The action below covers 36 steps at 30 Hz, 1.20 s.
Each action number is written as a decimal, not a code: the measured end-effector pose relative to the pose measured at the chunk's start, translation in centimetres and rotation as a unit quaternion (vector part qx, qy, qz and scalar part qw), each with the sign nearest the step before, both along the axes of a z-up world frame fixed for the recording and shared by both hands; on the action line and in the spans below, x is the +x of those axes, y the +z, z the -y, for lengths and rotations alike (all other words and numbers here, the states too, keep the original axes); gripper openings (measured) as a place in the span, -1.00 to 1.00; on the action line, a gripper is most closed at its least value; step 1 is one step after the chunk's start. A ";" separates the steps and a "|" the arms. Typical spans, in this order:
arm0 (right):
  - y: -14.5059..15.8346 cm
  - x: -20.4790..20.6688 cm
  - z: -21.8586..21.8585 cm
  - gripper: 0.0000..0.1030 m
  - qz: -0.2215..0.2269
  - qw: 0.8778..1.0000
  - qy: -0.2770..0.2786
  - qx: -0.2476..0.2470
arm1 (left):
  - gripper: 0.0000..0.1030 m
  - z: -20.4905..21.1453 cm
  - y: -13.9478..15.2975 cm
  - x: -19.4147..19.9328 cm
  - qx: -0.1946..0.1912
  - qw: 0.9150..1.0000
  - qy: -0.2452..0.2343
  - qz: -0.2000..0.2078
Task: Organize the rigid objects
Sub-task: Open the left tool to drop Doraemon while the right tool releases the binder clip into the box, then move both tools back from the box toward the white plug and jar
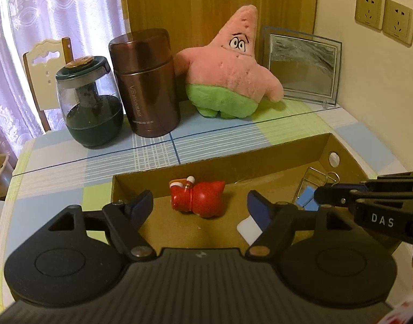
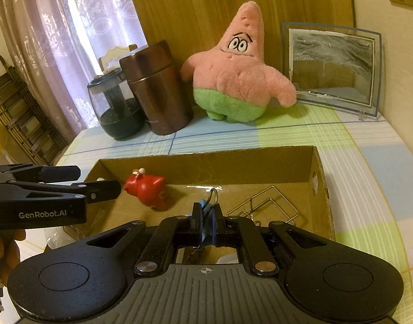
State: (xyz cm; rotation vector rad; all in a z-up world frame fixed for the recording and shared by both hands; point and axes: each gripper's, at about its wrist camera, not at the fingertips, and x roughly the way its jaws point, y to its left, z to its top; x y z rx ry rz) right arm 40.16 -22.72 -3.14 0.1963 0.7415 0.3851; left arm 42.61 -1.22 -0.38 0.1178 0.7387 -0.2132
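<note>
An open cardboard box (image 1: 233,159) (image 2: 318,167) lies on the checked tablecloth. A small red toy figure (image 1: 198,198) (image 2: 148,190) rests on its side on the box floor. My left gripper (image 1: 199,202) (image 2: 95,181) is open, a finger on either side of the toy, and neither pad touches it. My right gripper (image 2: 205,217) (image 1: 325,197) is shut on a blue binder clip (image 2: 203,205) (image 1: 307,198), held over the box with its wire loop pointing up. A bent wire frame (image 2: 265,205) (image 1: 311,175) lies in the box's right part.
Along the back stand a dark glass jar (image 1: 90,102), a brown metal flask (image 1: 147,81), a pink and green star plush (image 1: 233,73) and a glass photo frame (image 1: 300,64). A white scrap (image 1: 248,229) lies in the box. A chair (image 1: 44,64) stands behind the table.
</note>
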 end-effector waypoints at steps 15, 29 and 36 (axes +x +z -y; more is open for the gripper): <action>0.5 0.4 -0.3 -0.88 0.003 1.000 -0.003 0.008 | 0.42 -0.1 0.5 -0.7 -0.001 1.000 -0.003 0.006; 2.4 -3.0 1.5 0.05 0.019 0.999 -0.030 0.007 | 0.42 -0.4 2.0 -4.0 -0.009 1.000 0.001 0.010; 4.1 -7.2 1.8 0.07 0.025 0.999 -0.039 -0.010 | 0.42 -0.8 3.5 -8.0 -0.018 1.000 0.008 0.012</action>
